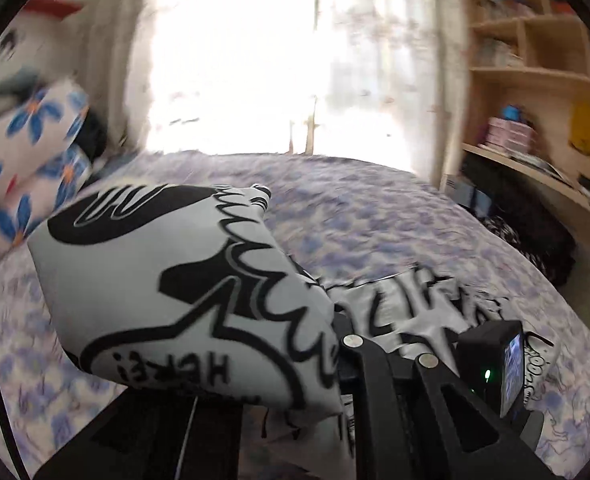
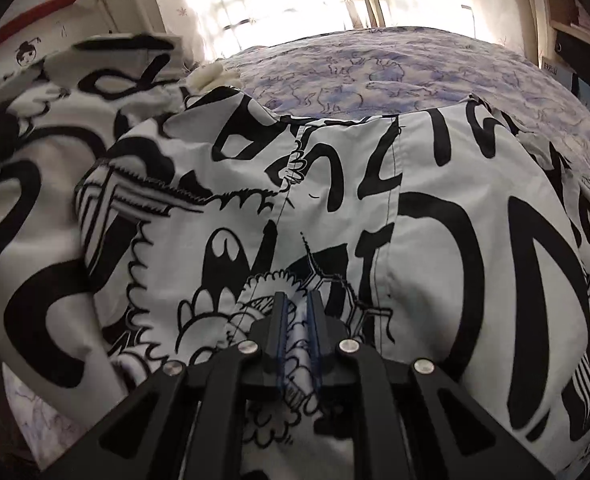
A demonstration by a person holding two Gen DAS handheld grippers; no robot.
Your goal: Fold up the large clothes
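The large garment [image 1: 167, 280] is white with black cartoon lettering and lies on a bed [image 1: 375, 216]. In the left wrist view a puffed fold of it is lifted off the sheet and drapes over my left gripper [image 1: 335, 332]. The fingertips are hidden under the fabric and appear shut on it. In the right wrist view the garment [image 2: 435, 220] spreads wide across the bed [image 2: 375, 72]. My right gripper [image 2: 297, 312] points down at it, its blue-padded fingers [image 2: 279, 320] pinched on a ridge of the cloth. A black device with a small screen [image 1: 509, 368] sits beside the left gripper.
Pillows with blue flowers [image 1: 27, 148] are stacked at the bed's left end. Wooden shelves with boxes [image 1: 535, 80] stand at the right, with dark items [image 1: 535, 240] on the floor below. A bright curtained window [image 1: 275, 60] is behind the bed. A white wad [image 2: 211, 74] lies past the garment.
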